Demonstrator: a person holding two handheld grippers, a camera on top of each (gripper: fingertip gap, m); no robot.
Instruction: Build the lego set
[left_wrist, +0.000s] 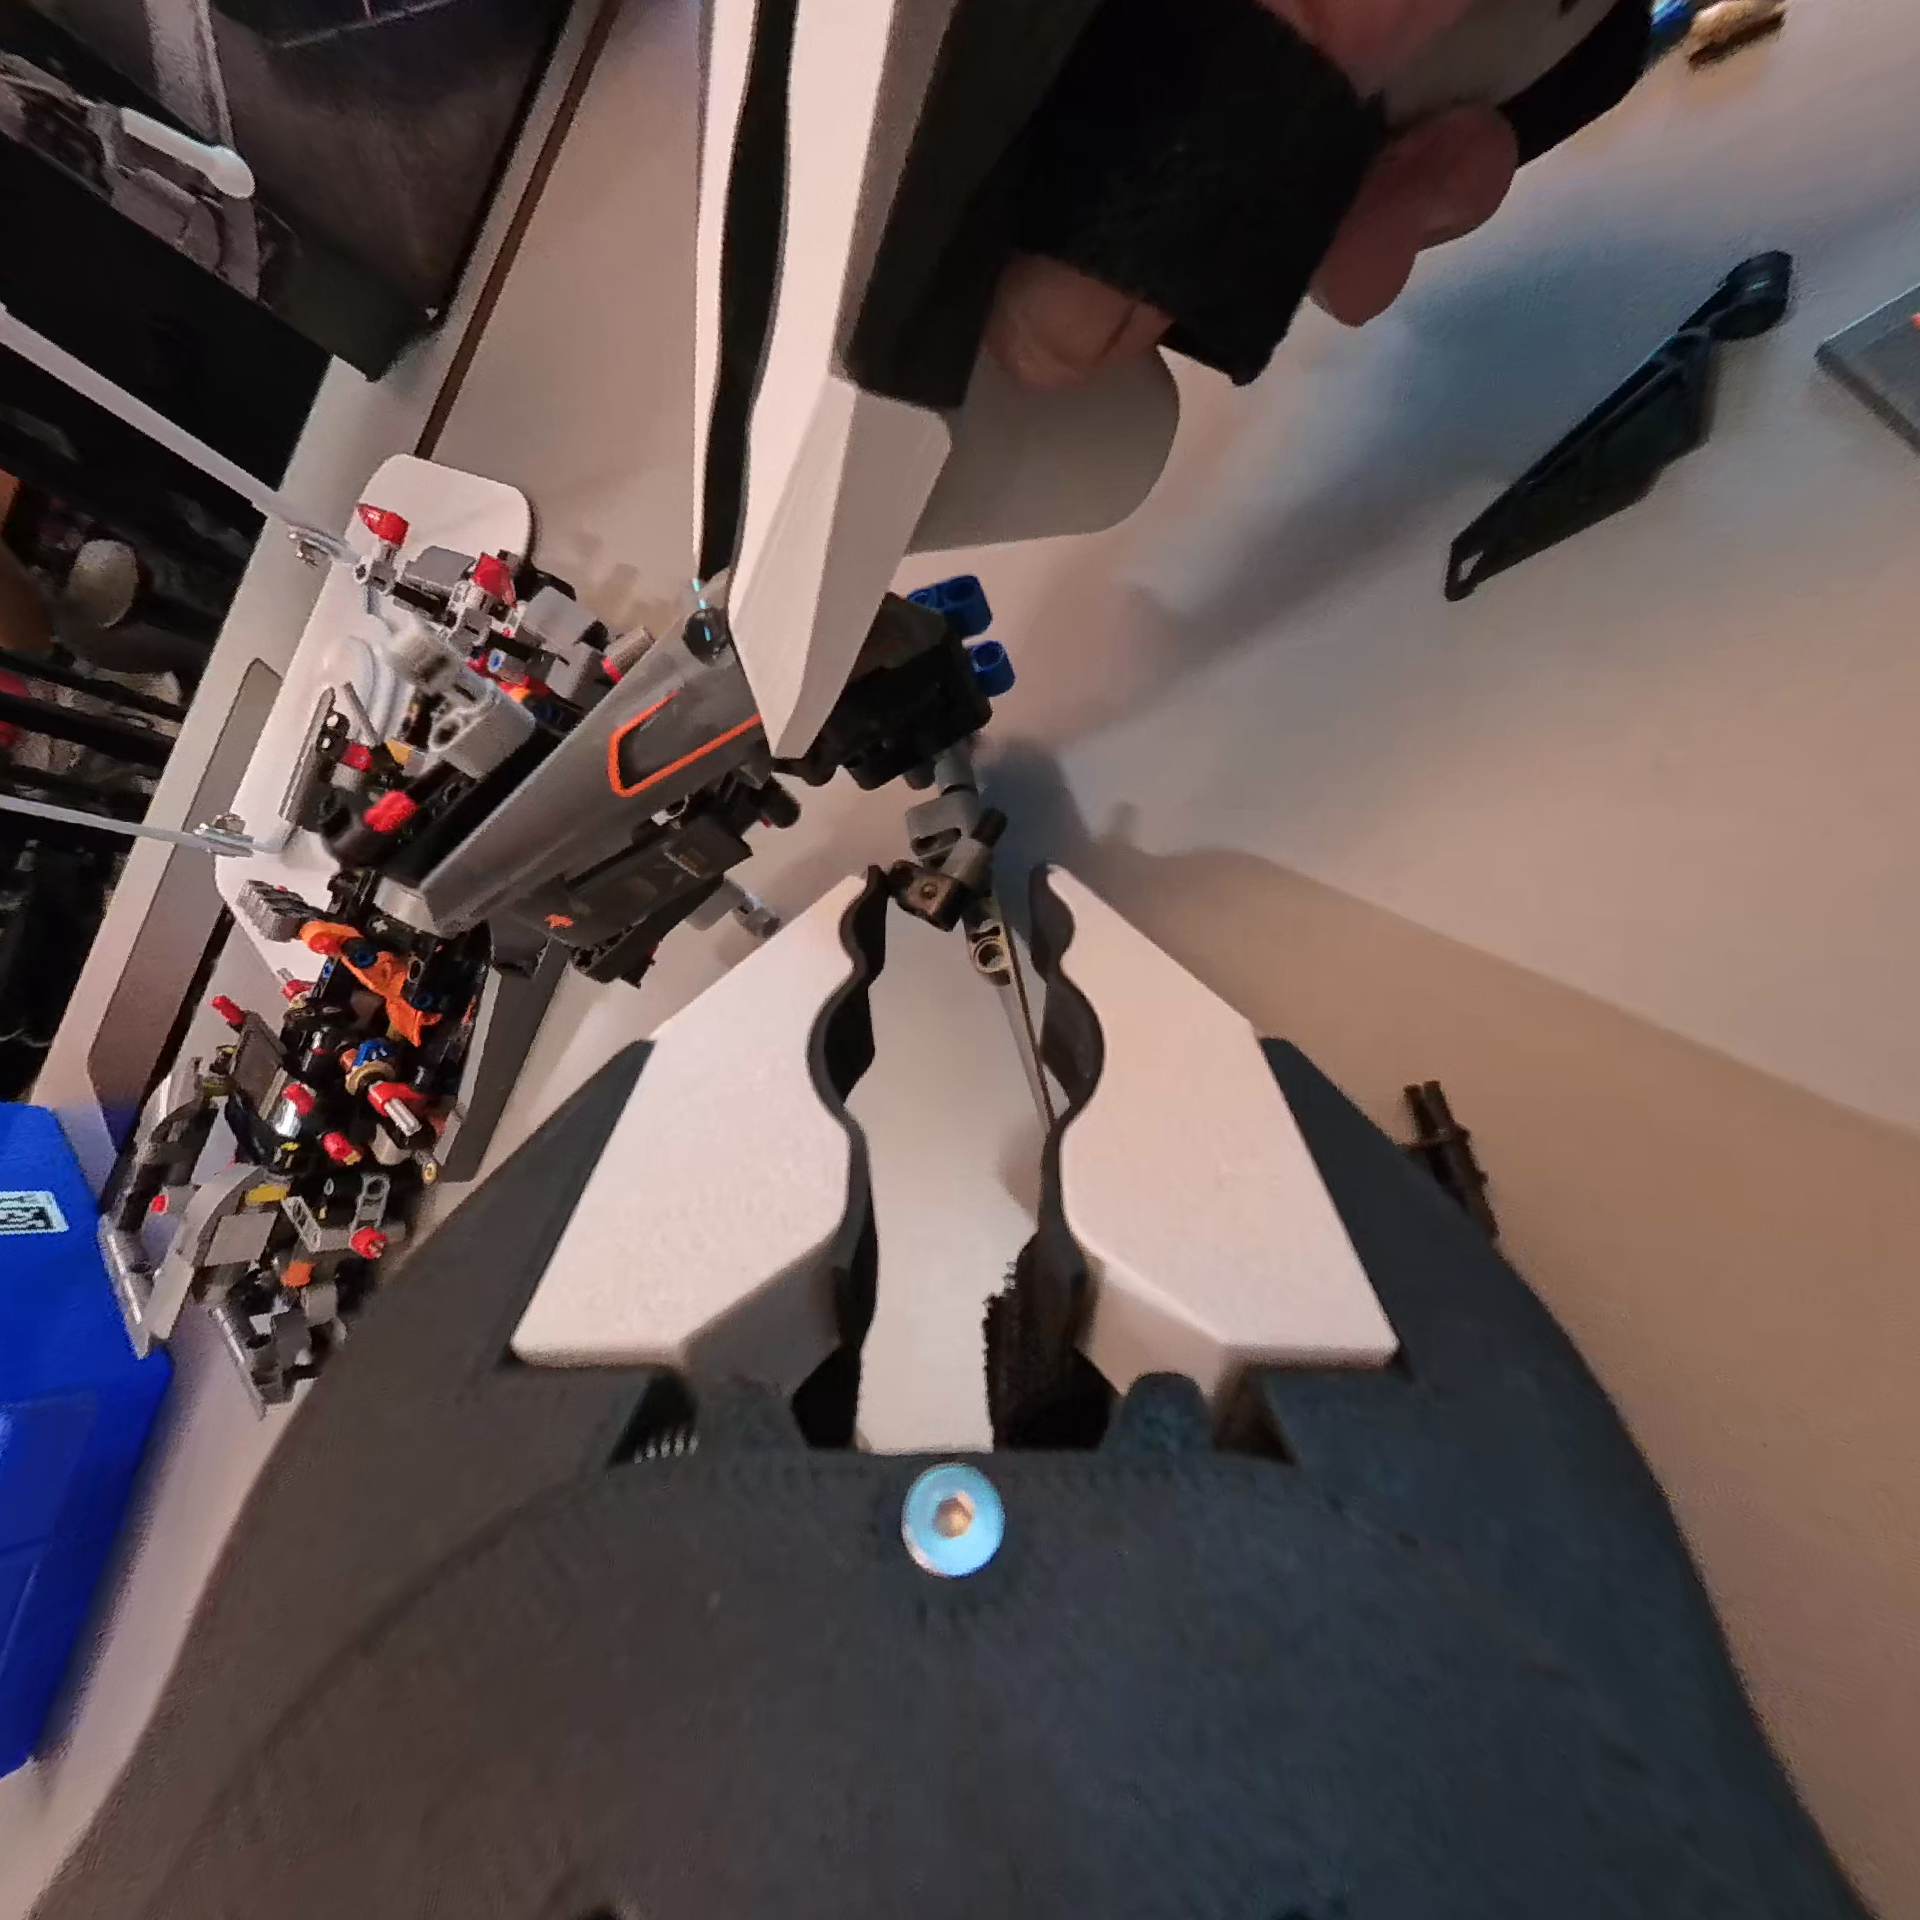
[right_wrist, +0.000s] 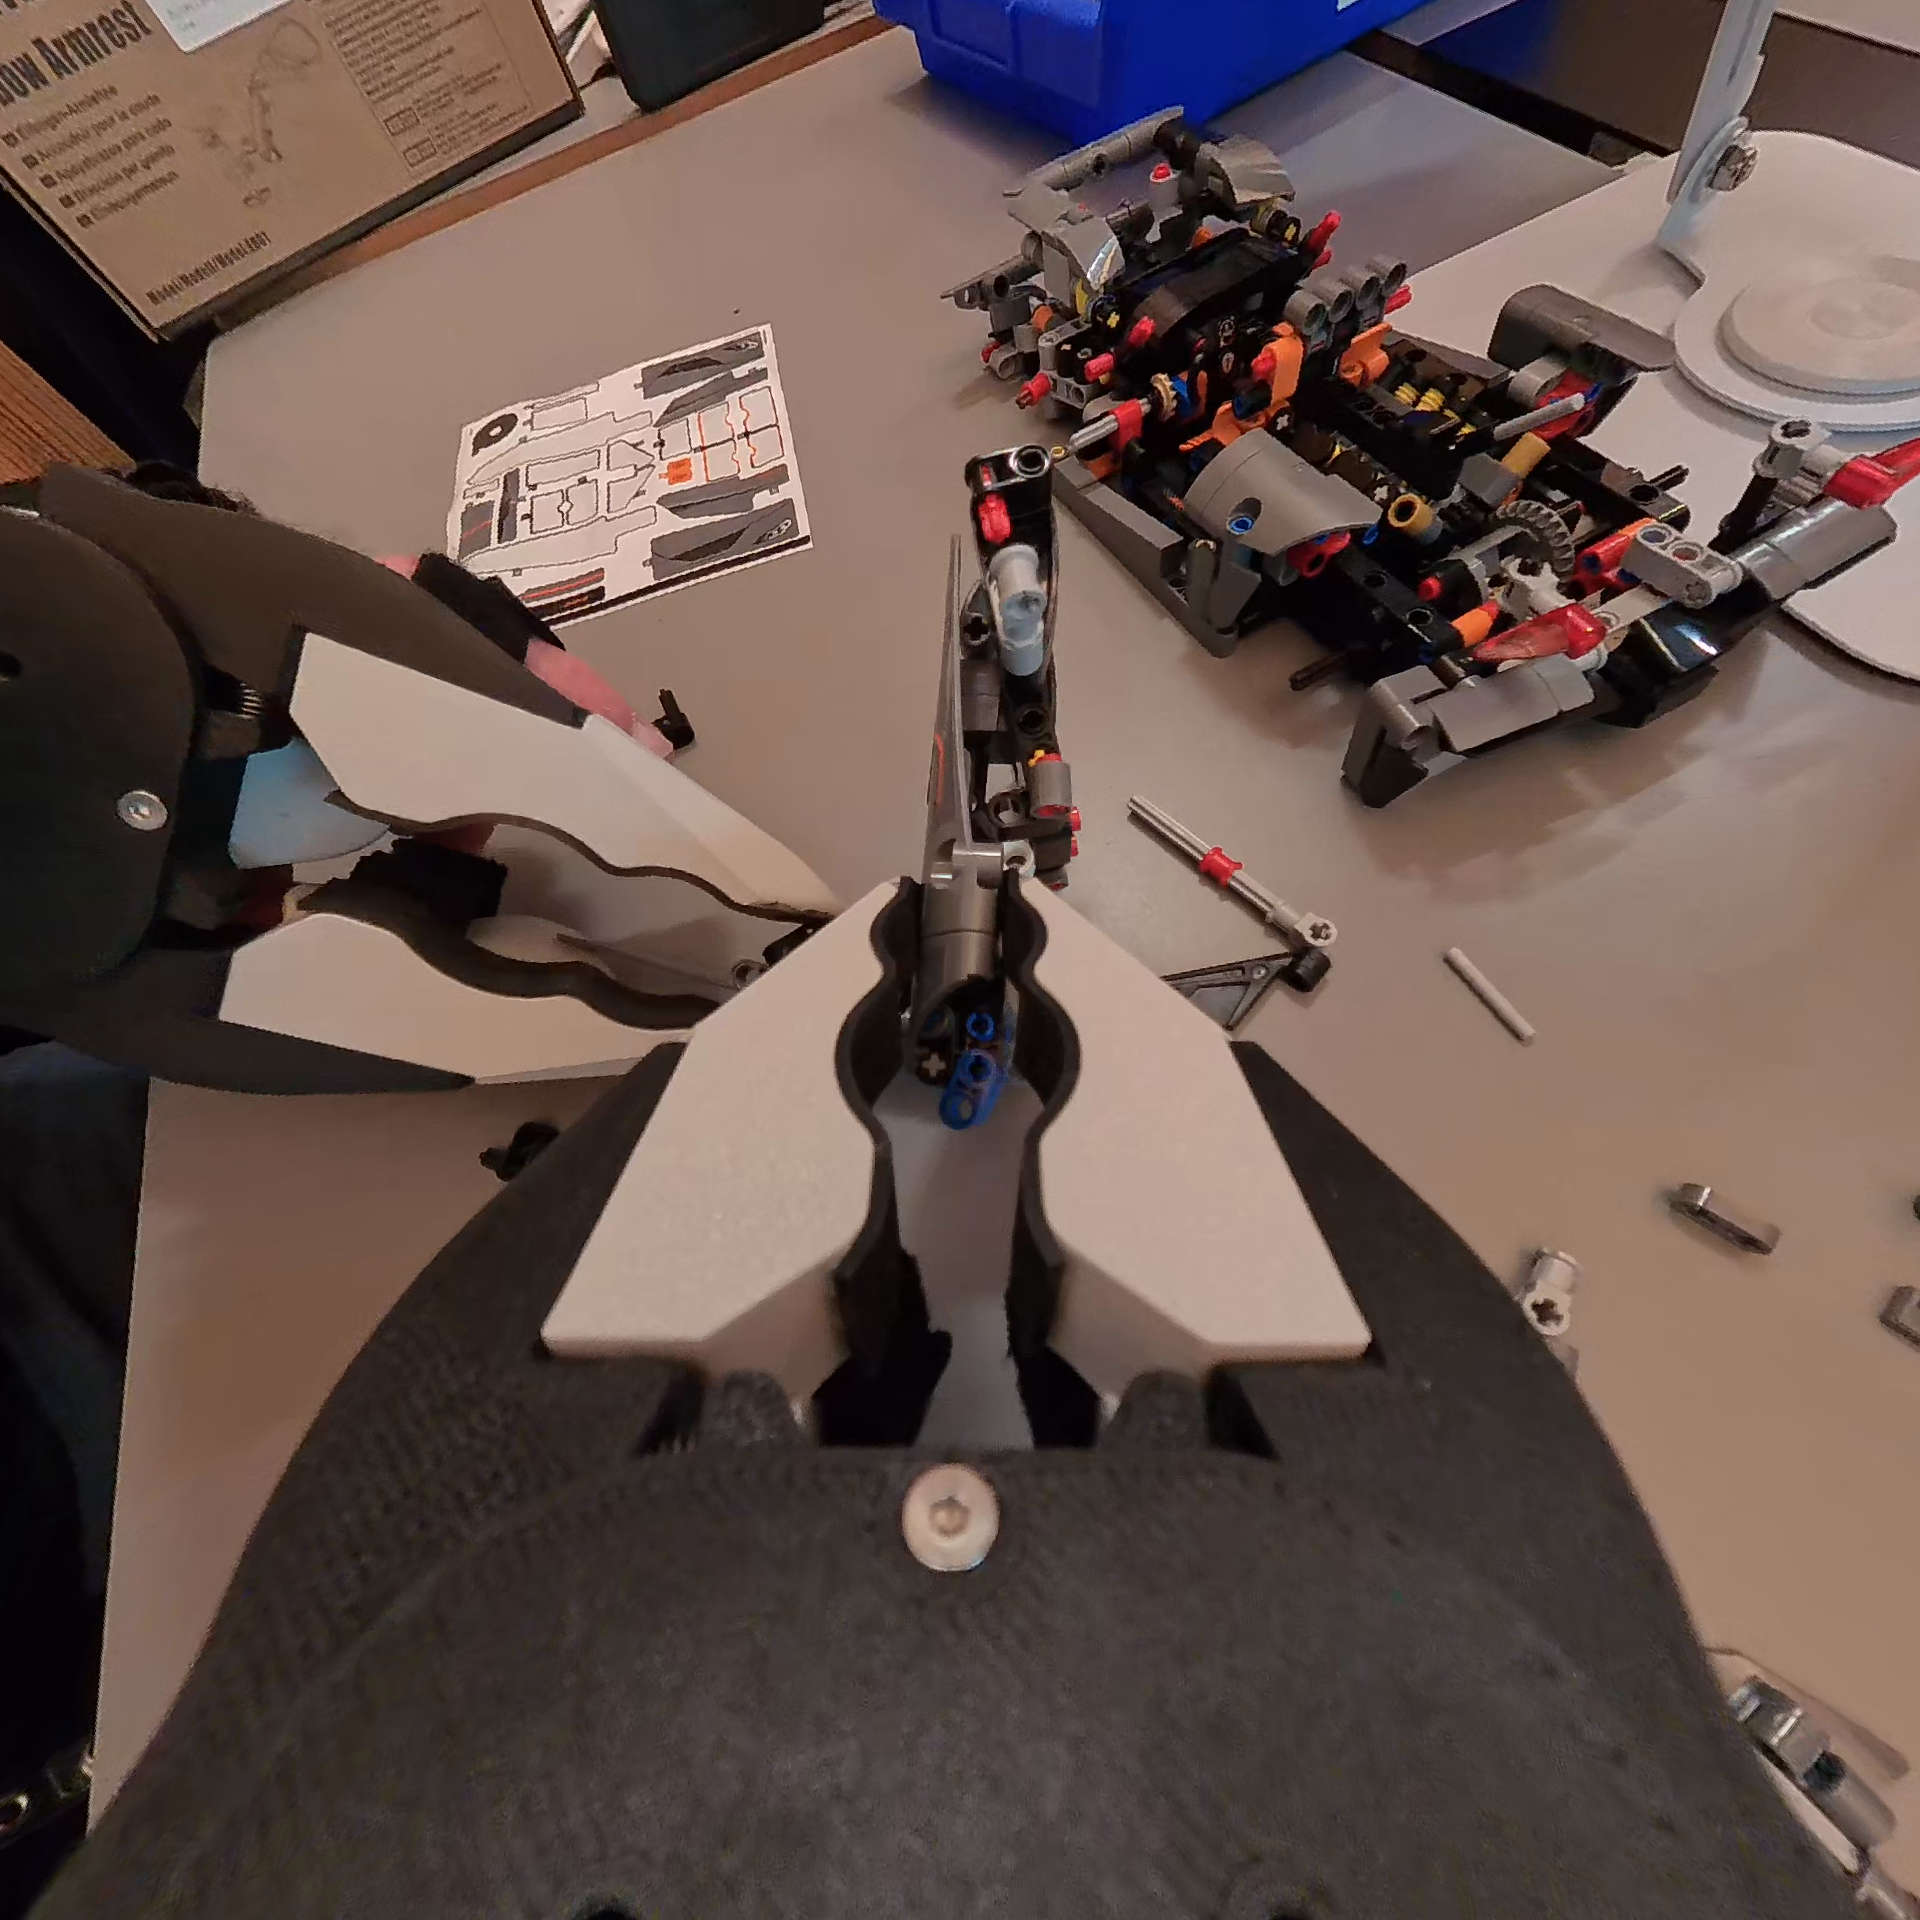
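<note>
Door sub-assembly (right_wrist: 997, 748) of grey panel and black beams, upright above the table (right_wrist: 727, 260), clamped at its lower end by the right gripper (right_wrist: 961, 914), its 9 o'clock side pinched by the left gripper (right_wrist: 800, 935); the car chassis (right_wrist: 1403, 468) lies at 2 o'clock, the sticker sheet (right_wrist: 634, 468) at 11 o'clock.

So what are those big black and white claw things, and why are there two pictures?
They are two hand-held grippers, like big tweezers. A person holds one in each hand. Each has a camera looking along its fingers, so each picture comes from one gripper. The right gripper pinches a small built-up Lego part. The left gripper has its fingers around that part's other end; I cannot tell if it squeezes. On the grey table lie a half-built Lego car, a sticker sheet and loose pieces, like a grey rod.
</note>
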